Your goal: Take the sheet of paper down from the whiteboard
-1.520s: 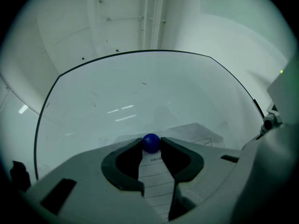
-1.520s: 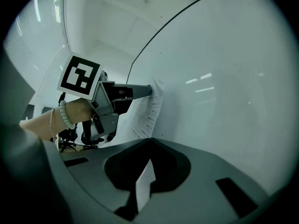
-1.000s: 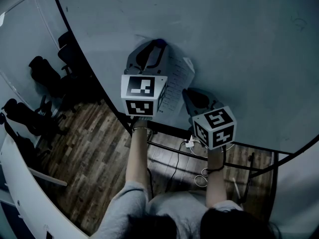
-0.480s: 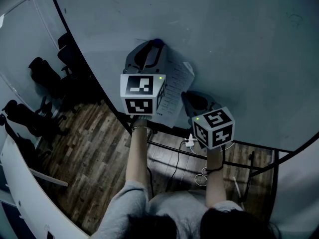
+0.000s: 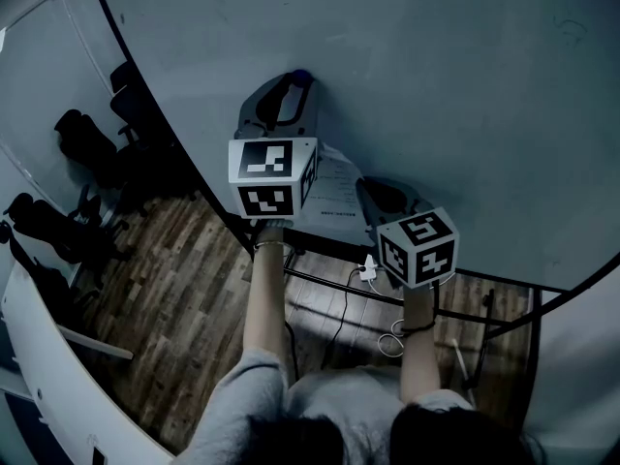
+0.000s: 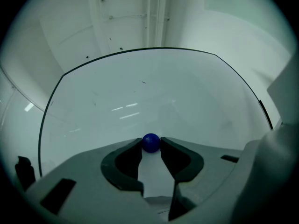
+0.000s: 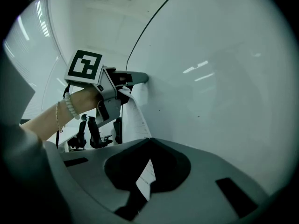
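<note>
Left gripper (image 6: pixel 151 145) is up against the whiteboard (image 5: pixel 436 85), jaws pinching a small blue magnet (image 6: pixel 150 141) at the board face. We cannot tell whether the magnet touches the board. The sheet of paper (image 5: pixel 334 190) hangs below the magnet, top end close to the board, lower part bowed away from it. Right gripper (image 7: pixel 149 140) sits lower along the board, right of the left gripper. Its jaws are pressed together on the sheet's lower part. We see printed lines on the sheet.
</note>
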The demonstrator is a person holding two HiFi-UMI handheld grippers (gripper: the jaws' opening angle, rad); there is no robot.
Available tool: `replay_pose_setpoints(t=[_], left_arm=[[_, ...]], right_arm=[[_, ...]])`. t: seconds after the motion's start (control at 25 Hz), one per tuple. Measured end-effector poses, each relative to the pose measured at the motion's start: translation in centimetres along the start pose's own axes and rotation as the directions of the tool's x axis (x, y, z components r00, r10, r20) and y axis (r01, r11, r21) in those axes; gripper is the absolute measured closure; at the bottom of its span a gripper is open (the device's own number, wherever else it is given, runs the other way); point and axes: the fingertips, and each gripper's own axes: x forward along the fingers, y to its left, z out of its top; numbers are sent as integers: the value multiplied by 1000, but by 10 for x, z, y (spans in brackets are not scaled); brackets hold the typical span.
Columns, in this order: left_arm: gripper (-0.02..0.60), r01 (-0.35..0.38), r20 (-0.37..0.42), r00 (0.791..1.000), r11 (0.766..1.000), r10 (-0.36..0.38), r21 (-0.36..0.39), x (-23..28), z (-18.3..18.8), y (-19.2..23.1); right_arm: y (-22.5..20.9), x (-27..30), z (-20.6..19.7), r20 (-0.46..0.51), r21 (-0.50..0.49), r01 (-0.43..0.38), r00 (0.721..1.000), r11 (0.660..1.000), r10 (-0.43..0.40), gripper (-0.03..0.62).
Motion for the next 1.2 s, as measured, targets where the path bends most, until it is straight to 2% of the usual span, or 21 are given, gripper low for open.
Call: replay_pose_setpoints(t=[0.52, 0.84, 1.0, 1.2], left_arm=[[454, 23, 28, 999, 999, -21, -43, -7, -2, -4], [456, -39, 47, 998, 997, 43, -69, -32, -11, 7], [481, -44, 29, 998, 995, 47, -94, -45, -19, 10], [552, -44, -6, 999, 991, 44, -126, -62, -30, 11]], right_arm=[[-6, -4, -2, 8, 15, 2, 1000, 1000, -2, 594], [-8, -6, -9, 4, 24, 11, 1000, 1000, -11, 594], [-11, -8, -14, -2, 32, 26, 1000, 999, -26, 594], [-11, -11, -19, -5, 33, 41, 999, 999, -41, 594]])
